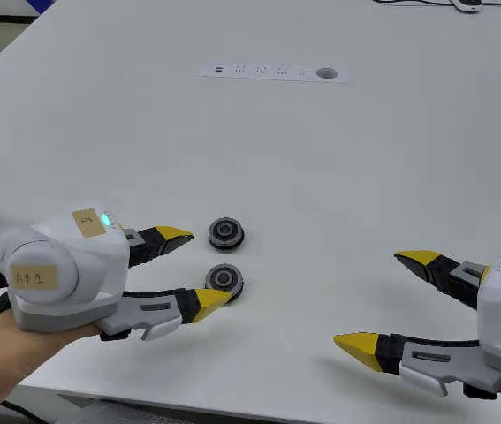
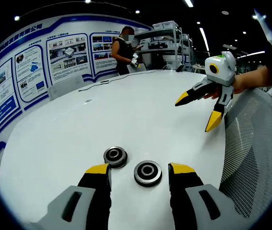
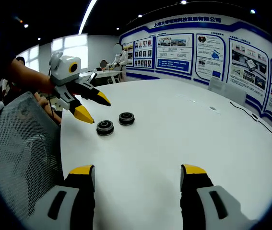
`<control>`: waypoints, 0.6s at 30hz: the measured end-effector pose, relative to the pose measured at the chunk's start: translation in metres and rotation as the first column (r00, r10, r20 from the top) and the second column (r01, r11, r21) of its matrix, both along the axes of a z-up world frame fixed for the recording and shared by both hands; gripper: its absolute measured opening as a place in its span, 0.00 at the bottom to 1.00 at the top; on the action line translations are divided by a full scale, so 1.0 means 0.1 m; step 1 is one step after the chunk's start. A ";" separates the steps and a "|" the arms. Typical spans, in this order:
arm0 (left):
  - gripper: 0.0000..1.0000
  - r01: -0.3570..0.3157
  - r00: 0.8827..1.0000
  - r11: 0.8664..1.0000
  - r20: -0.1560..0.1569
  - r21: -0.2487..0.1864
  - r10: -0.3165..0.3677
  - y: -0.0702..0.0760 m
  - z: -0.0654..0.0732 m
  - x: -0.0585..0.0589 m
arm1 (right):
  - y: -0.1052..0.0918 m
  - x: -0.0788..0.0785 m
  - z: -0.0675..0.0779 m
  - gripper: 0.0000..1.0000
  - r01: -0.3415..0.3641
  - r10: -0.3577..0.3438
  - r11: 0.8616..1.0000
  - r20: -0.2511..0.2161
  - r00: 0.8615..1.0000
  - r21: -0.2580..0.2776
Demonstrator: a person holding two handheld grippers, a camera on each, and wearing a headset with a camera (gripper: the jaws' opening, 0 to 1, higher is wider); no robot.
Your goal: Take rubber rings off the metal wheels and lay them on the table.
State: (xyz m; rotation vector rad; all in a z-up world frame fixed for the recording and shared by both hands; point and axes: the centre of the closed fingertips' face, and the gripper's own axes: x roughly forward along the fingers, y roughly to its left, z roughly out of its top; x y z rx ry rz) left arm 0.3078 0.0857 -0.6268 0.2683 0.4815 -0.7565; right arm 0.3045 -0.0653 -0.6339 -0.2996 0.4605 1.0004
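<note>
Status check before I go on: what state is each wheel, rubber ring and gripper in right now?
Near wheel: lying flat on the table, untouched, rubber ring apparently on.
Far wheel: lying flat, untouched, its rubber ring apparently on.
Left gripper: open, empty, tips beside the near wheel.
Right gripper: open, empty, well clear of both wheels.

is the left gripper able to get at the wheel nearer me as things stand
Probably yes: the left gripper is open, the nearer wheel lies on bare table just ahead of its jaws, and nothing stands between.
</note>
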 end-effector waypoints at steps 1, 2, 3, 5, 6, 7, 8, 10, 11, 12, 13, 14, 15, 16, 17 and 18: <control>0.48 0.004 1.000 1.000 -0.004 -0.001 -0.004 -0.01 -0.01 0.00 | 0.00 0.01 0.01 0.74 0.004 -0.004 1.000 0.000 1.000 0.004; 0.47 0.005 1.000 1.000 -0.003 0.001 -0.005 -0.02 -0.01 0.01 | 0.00 0.01 0.01 0.74 0.006 -0.006 1.000 -0.001 1.000 0.005; 0.46 0.011 1.000 1.000 -0.001 0.008 -0.011 -0.03 -0.02 0.01 | -0.01 0.01 0.01 0.73 0.009 -0.009 1.000 -0.002 1.000 0.005; 0.45 0.016 1.000 1.000 -0.005 0.007 -0.016 -0.04 -0.02 0.01 | -0.01 0.01 0.01 0.73 0.010 -0.010 1.000 -0.002 1.000 0.005; 0.44 0.019 1.000 1.000 -0.008 0.005 -0.019 -0.05 -0.03 0.01 | -0.01 0.01 0.01 0.73 0.010 -0.010 1.000 -0.002 1.000 0.006; 0.43 0.021 1.000 1.000 -0.009 0.003 -0.021 -0.06 -0.04 0.02 | -0.01 0.01 0.01 0.73 0.010 -0.010 1.000 -0.002 1.000 0.006; 0.41 0.027 1.000 1.000 -0.013 0.000 -0.027 -0.07 -0.05 0.02 | -0.01 0.01 0.01 0.73 0.010 -0.010 1.000 -0.002 1.000 0.004; 0.38 0.035 0.999 0.999 -0.016 0.002 -0.035 -0.09 -0.07 0.02 | -0.02 0.01 0.00 0.73 0.008 -0.008 1.000 -0.002 1.000 -0.002; 0.36 0.040 0.999 0.999 -0.023 0.003 -0.040 -0.10 -0.11 0.02 | -0.02 0.01 -0.01 0.72 0.005 -0.005 1.000 -0.003 1.000 -0.004; 0.34 0.042 0.999 0.999 -0.028 0.003 -0.042 -0.10 -0.12 0.02 | -0.01 0.00 -0.01 0.72 0.004 -0.004 1.000 -0.004 1.000 -0.005; 0.33 0.045 0.998 0.999 -0.035 0.001 -0.045 -0.10 -0.14 0.01 | -0.01 0.00 -0.01 0.72 0.002 -0.002 1.000 -0.007 1.000 -0.003; 0.32 0.046 0.998 0.999 -0.040 -0.001 -0.046 -0.11 -0.15 0.01 | 0.00 0.00 -0.02 0.72 0.000 0.000 1.000 -0.009 1.000 -0.003; 0.30 0.046 0.998 0.999 -0.043 -0.004 -0.046 -0.11 -0.15 0.00 | 0.00 0.00 -0.02 0.72 -0.001 0.001 1.000 -0.010 1.000 -0.002; 0.29 0.047 0.998 0.999 -0.045 -0.007 -0.047 -0.12 -0.16 0.00 | 0.00 0.00 -0.02 0.72 -0.003 0.003 1.000 -0.010 1.000 -0.003; 0.28 0.047 0.998 0.999 -0.047 -0.008 -0.048 -0.12 -0.16 -0.01 | 0.01 -0.01 -0.02 0.72 -0.005 0.005 1.000 -0.011 1.000 -0.004; 0.28 0.047 0.998 0.999 -0.050 -0.009 -0.047 -0.12 -0.17 -0.01 | 0.01 -0.01 -0.02 0.72 -0.006 0.006 1.000 -0.012 1.000 -0.004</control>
